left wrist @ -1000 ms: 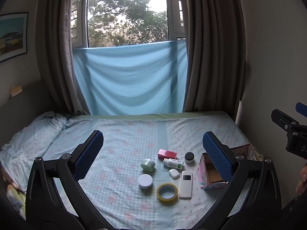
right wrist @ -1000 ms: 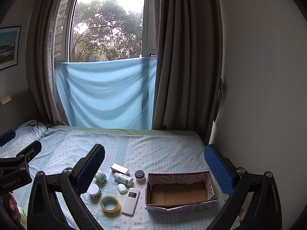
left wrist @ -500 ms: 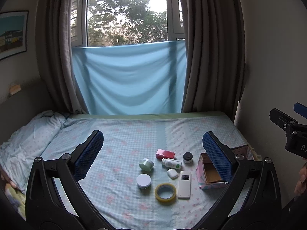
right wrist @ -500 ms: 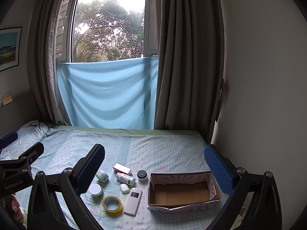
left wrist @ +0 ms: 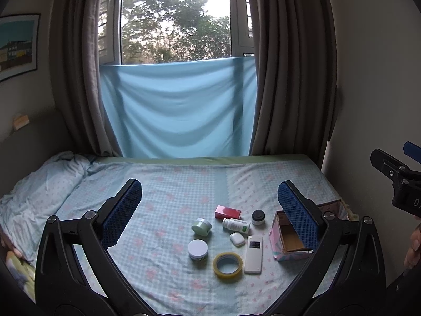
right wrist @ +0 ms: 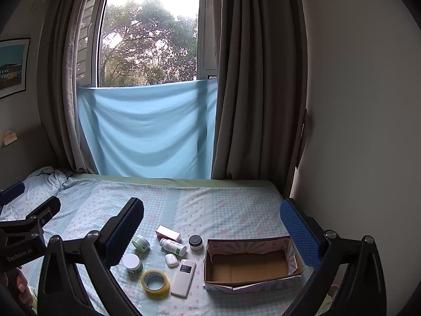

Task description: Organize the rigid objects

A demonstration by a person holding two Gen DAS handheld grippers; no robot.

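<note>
Both the left tongs [left wrist: 210, 205] and the right tongs [right wrist: 210, 223], their fingers faced with dimpled blue rubber, are held wide apart and empty above a bed [right wrist: 223, 205] spread with a checked, floral sheet. Grouped at its near edge are seen a glossy tape ring [right wrist: 155, 282], a flat white remote [right wrist: 183, 277], two round jars [right wrist: 133, 262], a small white bottle [right wrist: 173, 246] lying on its side, a red carton [right wrist: 168, 233], a dark-lidded pot [right wrist: 195, 241] and a pebble-shaped case [right wrist: 171, 260]. Just beside them, to the right, an open rectangular cardboard box [right wrist: 250, 263] with patterned paper sides is seen standing empty.

Left gripper [left wrist: 210, 205], right gripper [right wrist: 211, 221]: agape, empty.
</note>
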